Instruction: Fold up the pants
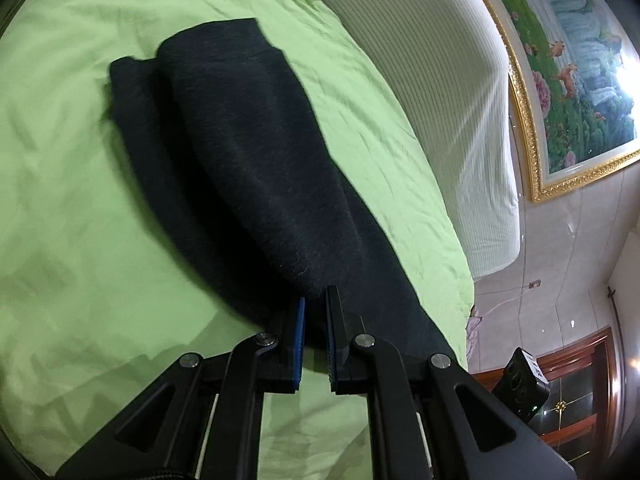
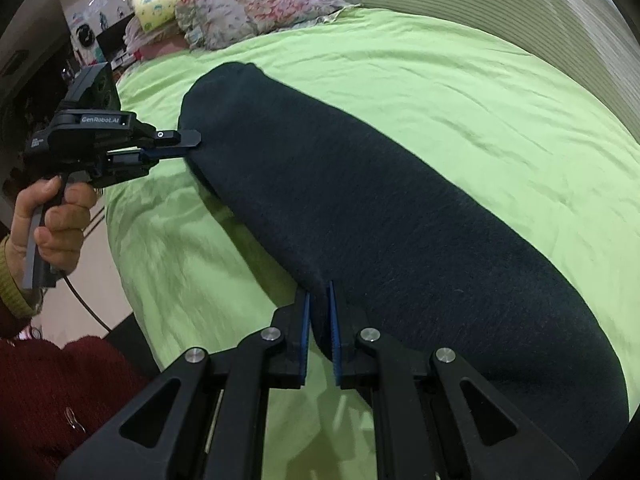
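**Dark pants pinched at two points along one edge, lying across the green bed**

The pants [image 2: 380, 216] are a soft, limp knit, light and not slippery; I judge they will sag wherever unsupported, so they are best taken at edges and corners, as now; the left gripper [image 1: 315, 320] is closed on a pinch of cloth at the near edge, its blue pads [image 1: 299, 328] pressed into the fabric; the right gripper [image 2: 319, 312] is likewise clamped on a fold of the same edge; seen from the right wrist, the left gripper [image 2: 188, 144] bites the far end; the pants lie mid-bed on the green sheet [image 2: 460, 92], already doubled lengthwise; their long axis runs along the bed's near side, the far end pointing toward the pillows [image 2: 256, 8].
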